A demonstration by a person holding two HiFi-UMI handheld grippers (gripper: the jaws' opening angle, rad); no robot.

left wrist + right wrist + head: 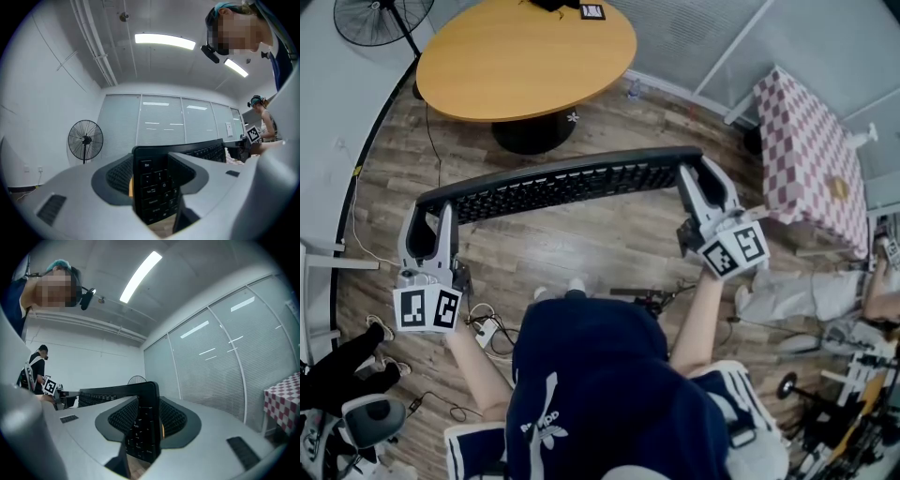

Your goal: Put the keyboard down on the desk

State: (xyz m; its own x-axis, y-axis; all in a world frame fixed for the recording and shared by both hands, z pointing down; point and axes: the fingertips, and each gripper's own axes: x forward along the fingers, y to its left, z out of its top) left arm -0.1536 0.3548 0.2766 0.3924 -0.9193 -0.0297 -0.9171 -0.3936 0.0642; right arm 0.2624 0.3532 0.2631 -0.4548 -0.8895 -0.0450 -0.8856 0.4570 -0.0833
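Note:
A long black keyboard hangs in the air over the wooden floor, tilted on its edge, keys toward me. My left gripper is shut on its left end, and my right gripper is shut on its right end. In the left gripper view the keyboard's end stands wedged between the two grey jaws, with the Esc key showing. The right gripper view shows the other end clamped the same way. The round wooden desk lies ahead, beyond the keyboard.
A checkered-cloth table stands to the right. A black pedestal fan stands at the far left, by the curved white wall. Cables and a power strip lie on the floor near my feet. Another person sits low right.

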